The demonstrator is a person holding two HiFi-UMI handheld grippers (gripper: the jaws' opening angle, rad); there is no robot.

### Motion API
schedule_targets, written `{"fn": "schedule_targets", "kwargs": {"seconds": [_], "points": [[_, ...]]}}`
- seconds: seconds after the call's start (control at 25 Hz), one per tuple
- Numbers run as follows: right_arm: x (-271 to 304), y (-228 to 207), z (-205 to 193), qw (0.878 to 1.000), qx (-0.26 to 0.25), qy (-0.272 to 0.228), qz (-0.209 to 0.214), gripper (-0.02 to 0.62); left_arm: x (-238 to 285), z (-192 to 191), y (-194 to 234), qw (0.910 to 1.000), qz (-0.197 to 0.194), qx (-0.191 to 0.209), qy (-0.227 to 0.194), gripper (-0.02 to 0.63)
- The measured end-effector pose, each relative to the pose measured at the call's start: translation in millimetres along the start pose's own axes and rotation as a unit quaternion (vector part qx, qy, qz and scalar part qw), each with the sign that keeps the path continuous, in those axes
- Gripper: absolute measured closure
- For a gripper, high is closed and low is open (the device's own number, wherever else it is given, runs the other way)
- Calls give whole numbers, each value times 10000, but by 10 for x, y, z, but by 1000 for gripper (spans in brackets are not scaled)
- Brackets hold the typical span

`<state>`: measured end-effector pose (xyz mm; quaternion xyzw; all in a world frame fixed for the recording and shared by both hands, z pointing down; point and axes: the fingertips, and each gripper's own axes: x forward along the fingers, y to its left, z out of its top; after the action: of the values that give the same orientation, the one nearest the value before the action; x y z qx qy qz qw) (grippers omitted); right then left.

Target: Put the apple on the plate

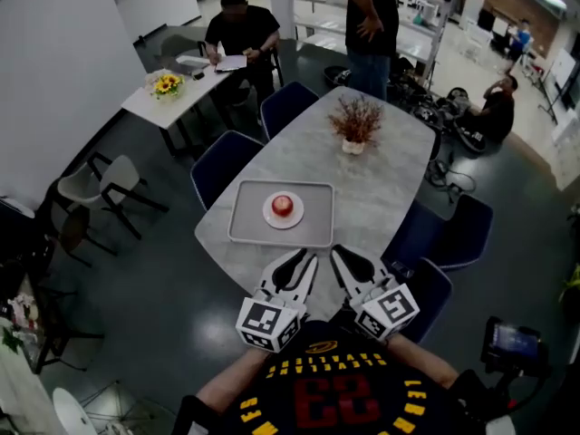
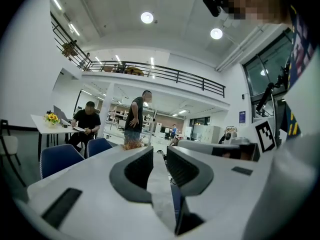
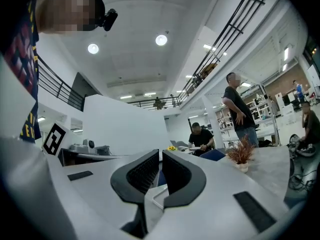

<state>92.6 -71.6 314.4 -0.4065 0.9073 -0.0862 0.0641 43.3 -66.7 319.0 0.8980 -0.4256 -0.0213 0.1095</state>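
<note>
A red apple (image 1: 283,205) sits on a small white plate (image 1: 268,214). The plate rests in the middle of a grey tray (image 1: 249,229) on the marbled table (image 1: 390,179). Both grippers hover side by side over the table's near edge, close to my chest, short of the tray and pointing level. My left gripper (image 1: 304,257) (image 2: 160,156) shows a narrow gap between its jaws with nothing in it. On my right gripper (image 1: 341,254) (image 3: 160,156) the jaws stand almost together, and it holds nothing. Neither gripper view shows the apple.
A small vase of dried plants (image 1: 354,125) stands at the far end of the table. Blue chairs (image 1: 222,166) (image 1: 453,234) ring the table. One person sits at a white desk (image 1: 240,30); another stands beyond the table (image 1: 372,16).
</note>
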Motion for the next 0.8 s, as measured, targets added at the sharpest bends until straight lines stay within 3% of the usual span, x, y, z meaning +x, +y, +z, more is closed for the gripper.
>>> {"fn": "schedule_targets", "kwargs": {"seconds": [0.8], "points": [[-187, 272, -175, 9988, -57, 436, 222, 568, -244, -153, -112, 9993, 206, -245, 192, 520]]}}
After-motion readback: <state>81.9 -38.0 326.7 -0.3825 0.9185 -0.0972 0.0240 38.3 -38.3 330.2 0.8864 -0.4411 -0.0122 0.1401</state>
